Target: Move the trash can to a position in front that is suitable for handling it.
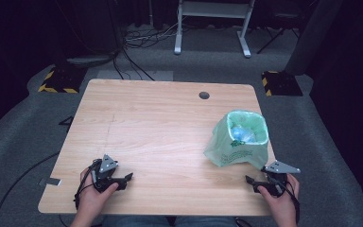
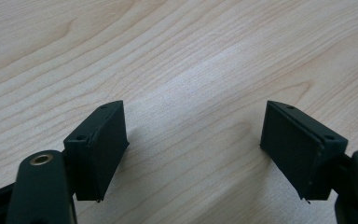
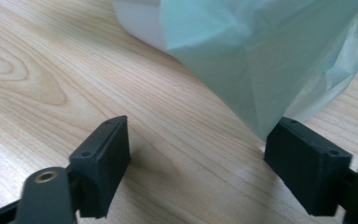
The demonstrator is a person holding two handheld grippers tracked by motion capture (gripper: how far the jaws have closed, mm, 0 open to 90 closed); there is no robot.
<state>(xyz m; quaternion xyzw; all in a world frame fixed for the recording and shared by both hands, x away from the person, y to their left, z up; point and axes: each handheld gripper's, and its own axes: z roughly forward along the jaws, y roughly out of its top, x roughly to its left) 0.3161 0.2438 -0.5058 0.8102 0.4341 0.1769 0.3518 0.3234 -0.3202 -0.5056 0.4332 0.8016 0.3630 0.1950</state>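
Observation:
A small white bin lined with a pale green plastic bag (image 1: 238, 139) stands on the right half of the wooden table (image 1: 160, 123), with something blue inside it. My right gripper (image 1: 253, 183) rests low at the table's front right, just in front of the bin, jaws open and empty; in the right gripper view the green bag (image 3: 265, 60) hangs close ahead, near the right jaw, between open pads (image 3: 107, 168). My left gripper (image 1: 125, 181) sits at the front left, far from the bin, open over bare wood (image 2: 191, 93).
A dark round cable hole (image 1: 204, 95) lies near the table's far edge. Beyond the table are grey carpet, cables, a white desk frame (image 1: 212, 23) and yellow-black striped blocks (image 1: 56, 80). A person's hands hold both grippers at the near edge.

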